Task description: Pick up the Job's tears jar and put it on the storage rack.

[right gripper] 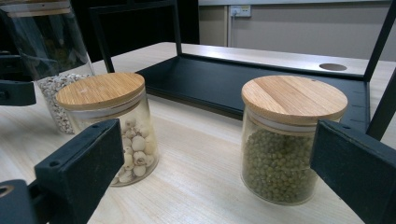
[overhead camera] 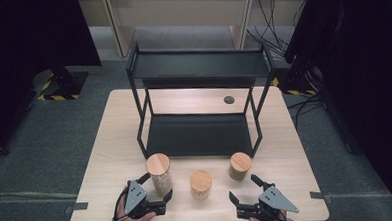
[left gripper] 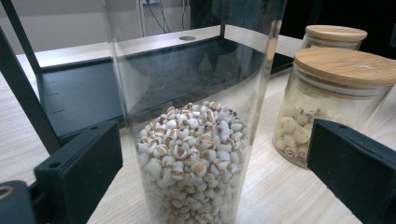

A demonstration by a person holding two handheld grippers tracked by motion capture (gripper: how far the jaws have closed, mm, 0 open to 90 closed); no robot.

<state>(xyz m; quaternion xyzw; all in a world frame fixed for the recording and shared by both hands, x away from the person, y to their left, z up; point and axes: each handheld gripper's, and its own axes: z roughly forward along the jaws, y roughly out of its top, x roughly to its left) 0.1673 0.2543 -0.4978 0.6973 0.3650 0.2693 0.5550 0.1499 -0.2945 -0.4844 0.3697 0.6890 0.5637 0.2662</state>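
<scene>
Three glass jars with wooden lids are sitting in a row on the wooden table (overhead camera: 106,159), just in front of the black two-tier shelf rack (overhead camera: 197,70). The tall jar (overhead camera: 159,173) at your left is holding pale round grains, filling roughly its lower half. The middle jar (overhead camera: 201,184) is short and is holding larger whitish seeds. The right jar (overhead camera: 240,166), also short, is packed with small green beans and is standing nearest the rack's lower tray.

You are holding the left gripper (overhead camera: 157,189) with its jaws spread wide on either side of the tall jar (left gripper: 196,140); in the left gripper view neither jaw is touching the glass. The middle jar (left gripper: 336,98) is showing just beyond it, with the right jar (left gripper: 334,35) farther back.

You are keeping the right gripper (overhead camera: 245,188) low at the table's near edge, its jaws also apart and gripping nothing. In the right gripper view it is looking between the middle jar (right gripper: 112,126) and the right jar (right gripper: 289,140), both standing upright and well apart.
</scene>
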